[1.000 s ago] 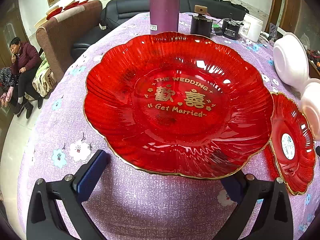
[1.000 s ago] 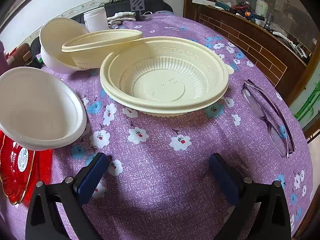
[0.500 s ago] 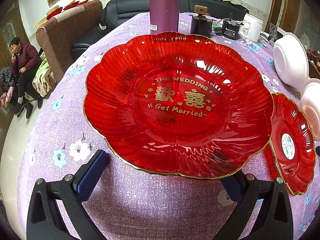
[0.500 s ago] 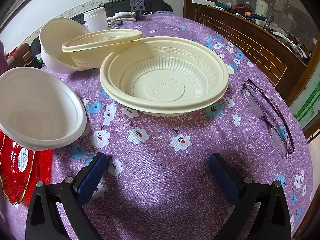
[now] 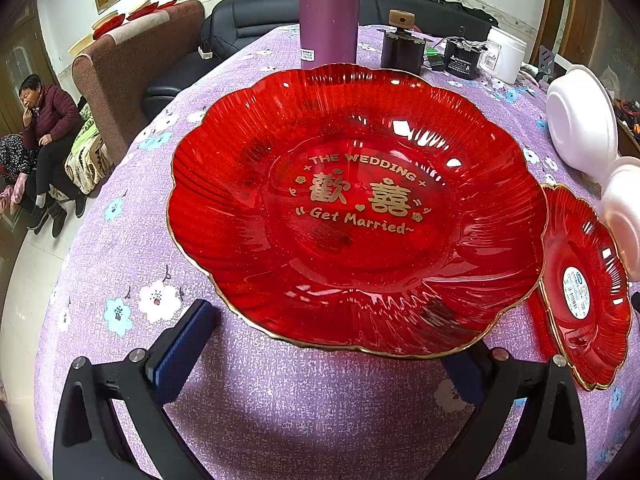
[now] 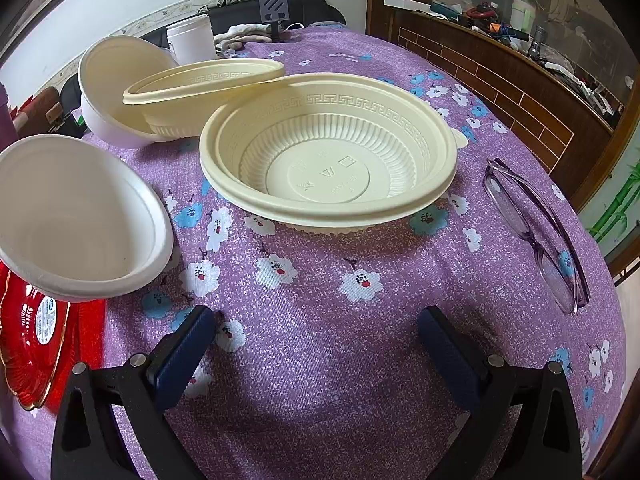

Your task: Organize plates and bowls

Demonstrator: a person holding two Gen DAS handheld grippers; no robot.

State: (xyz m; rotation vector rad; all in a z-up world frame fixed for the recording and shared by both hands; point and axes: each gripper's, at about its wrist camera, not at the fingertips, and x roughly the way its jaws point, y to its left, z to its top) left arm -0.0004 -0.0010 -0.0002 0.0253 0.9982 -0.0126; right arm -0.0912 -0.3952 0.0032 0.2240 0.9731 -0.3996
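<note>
Purple cloth with little flowers covers the table (image 6: 320, 360), and all the dishes sit on it. My landmark is the big red plate (image 5: 352, 208) with gold words in the middle.

Just in front of the big red plate waits the left gripper (image 5: 320, 344). Its jaws are spread wide and hold nothing. The plate's near rim hangs over the right finger, so I cannot tell if they touch. I think the gripper is low and close so it can slide under that rim.

Right beside the big red plate lies a small red plate (image 5: 584, 292) with a white sticker. A white bowl (image 6: 76, 216) sits next to it, partly over its edge. Farther from the big red plate is a big cream bowl (image 6: 328, 152). Behind that, a second cream bowl (image 6: 200, 92) leans tilted in another white bowl (image 6: 116, 88), so some stacking looks begun.

The right gripper (image 6: 316, 352) is in front of the big cream bowl, apart from it. Its jaws are spread too, with nothing inside. It looks lined up to grab that rim.

A pair of glasses (image 6: 536, 236) lies past the big cream bowl, far from the red plate. Watch out for those! Behind the big red plate stands a tall purple bottle (image 5: 330, 8).
</note>
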